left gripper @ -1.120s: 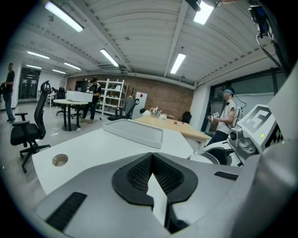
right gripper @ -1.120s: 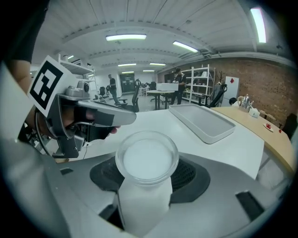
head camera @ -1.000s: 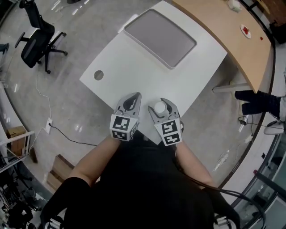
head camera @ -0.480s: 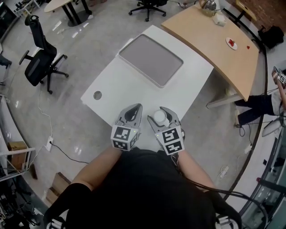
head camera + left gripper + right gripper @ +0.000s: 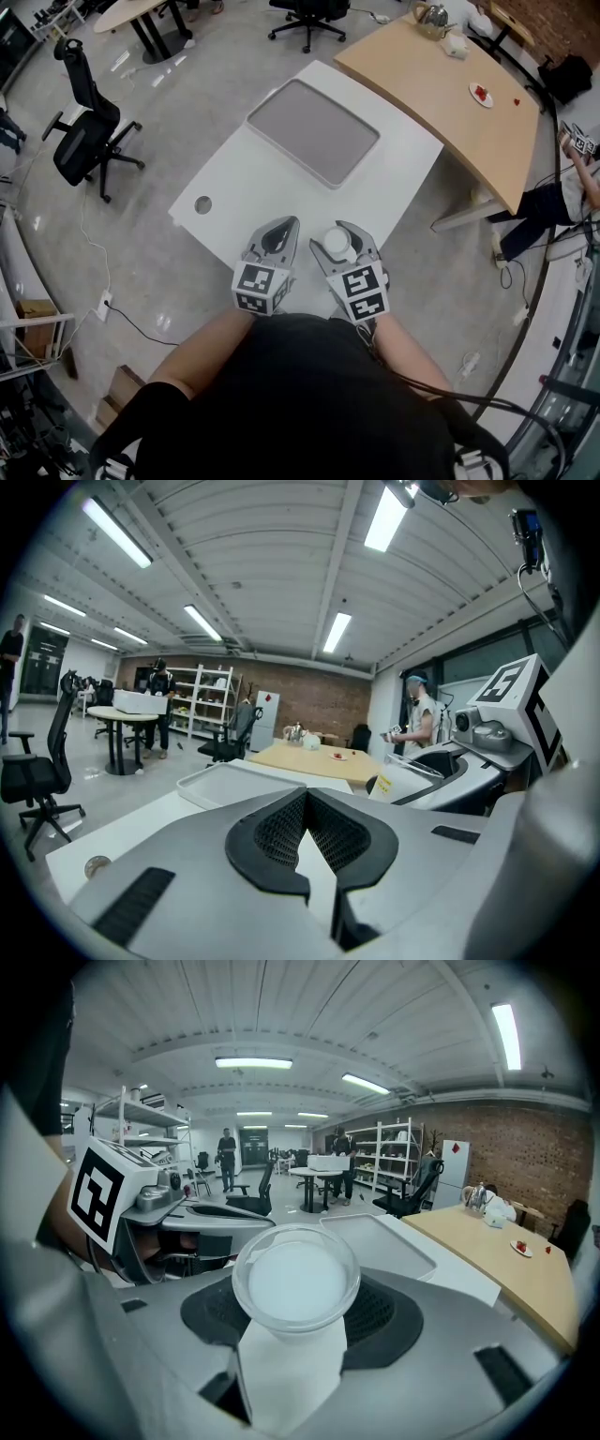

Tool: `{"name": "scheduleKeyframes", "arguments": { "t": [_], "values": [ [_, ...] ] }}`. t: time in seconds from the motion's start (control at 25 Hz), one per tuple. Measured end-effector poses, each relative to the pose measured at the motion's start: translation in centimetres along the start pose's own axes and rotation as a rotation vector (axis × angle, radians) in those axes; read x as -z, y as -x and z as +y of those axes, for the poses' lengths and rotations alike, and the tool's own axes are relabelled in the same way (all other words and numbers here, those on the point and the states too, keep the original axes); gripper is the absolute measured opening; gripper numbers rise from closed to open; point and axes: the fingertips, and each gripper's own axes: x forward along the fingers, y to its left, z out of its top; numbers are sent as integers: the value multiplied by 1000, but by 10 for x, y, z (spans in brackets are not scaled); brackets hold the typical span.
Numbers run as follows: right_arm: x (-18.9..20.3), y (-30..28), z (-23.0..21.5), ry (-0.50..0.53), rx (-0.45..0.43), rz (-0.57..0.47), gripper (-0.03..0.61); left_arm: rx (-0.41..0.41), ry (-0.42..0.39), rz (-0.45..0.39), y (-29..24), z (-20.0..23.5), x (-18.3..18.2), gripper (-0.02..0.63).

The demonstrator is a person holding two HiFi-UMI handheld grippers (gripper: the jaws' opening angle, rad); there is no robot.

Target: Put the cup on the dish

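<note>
Cup held in the right gripper at the near edge of the tabletop, dish well apart on the far side.

The right gripper [image 5: 340, 234] is clamped on the cup [image 5: 295, 1283], a translucent white one held upright with its open mouth seen from above between the black pads. The left gripper [image 5: 278, 228] is held just beside it on the left, its jaws closed at the tips with nothing caught between them. Both are held over the near edge of the white tabletop [image 5: 272, 169]. The dish [image 5: 312, 131], shallow, rectangular and grey with a pale rim, lies on the far part of the tabletop. A small round hole [image 5: 202, 204] is seen near the tabletop's left corner. A wooden table [image 5: 450, 84] stands further off to the right, and an office chair [image 5: 84, 141] stands on the floor at the far left.
</note>
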Motion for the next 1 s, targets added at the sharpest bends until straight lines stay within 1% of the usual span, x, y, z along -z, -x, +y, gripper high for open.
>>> {"name": "scheduleKeyframes", "arguments": {
  "t": [0.24, 0.52, 0.72, 1.0],
  "values": [
    [-2, -9, -8, -7, -2, 4, 252, -11, 11, 9, -6, 7, 1, 8],
    [-12, -34, -33, -13, 12, -1, 252, -23, 14, 15, -28, 21, 0, 8],
    [-25, -62, -58, -11, 24, -11, 252, -27, 30, 6, -55, 39, -8, 8],
    [-33, -108, -101, -17, 28, -7, 252, -55, 44, 5, -106, 73, -9, 8]
  ]
}}
